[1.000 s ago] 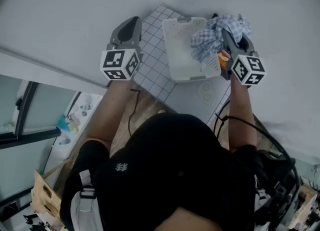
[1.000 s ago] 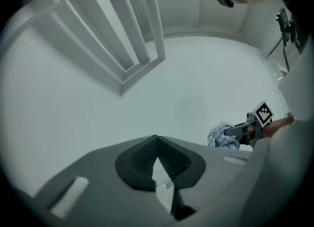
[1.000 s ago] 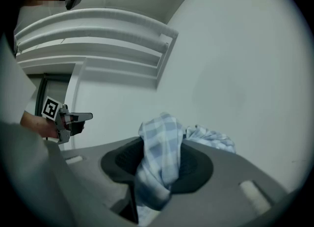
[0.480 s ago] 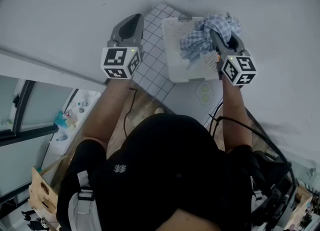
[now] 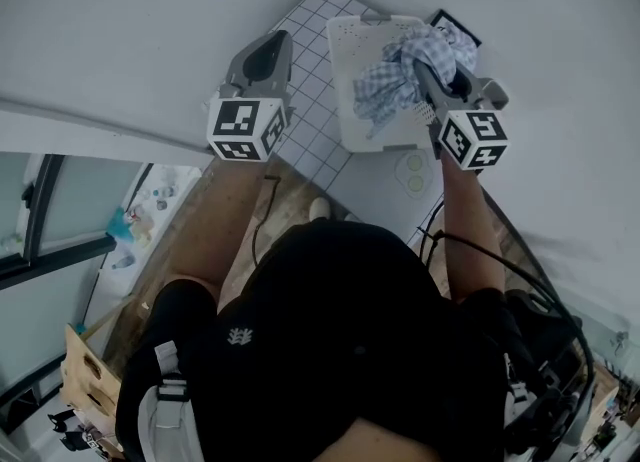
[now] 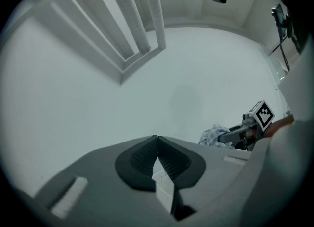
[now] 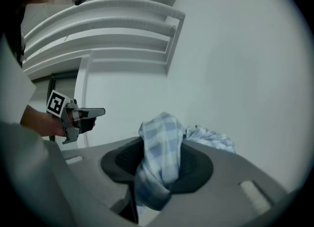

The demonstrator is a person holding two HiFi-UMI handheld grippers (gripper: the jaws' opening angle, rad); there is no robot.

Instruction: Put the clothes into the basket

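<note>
r gripper [image 5: 432,85] fingers grasp a blue checked cloth [image 5: 395,75] over the white basket [image 5: 348,70]. not dropped in yet. l gripper [image 6: 157,148] fingers clenched, empty.

— What's worn?
— A black top [image 5: 350,350] with a small white emblem [image 5: 240,335].
— And the left hand-held gripper [image 5: 272,46] and right hand-held gripper [image 5: 424,74]?
— Grey shells, black ribbed pads, black-and-white marker cubes [image 5: 245,130].

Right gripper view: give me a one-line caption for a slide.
Right gripper shut on a bunched blue-checked cloth, with the left gripper shut and empty in the background.
</note>
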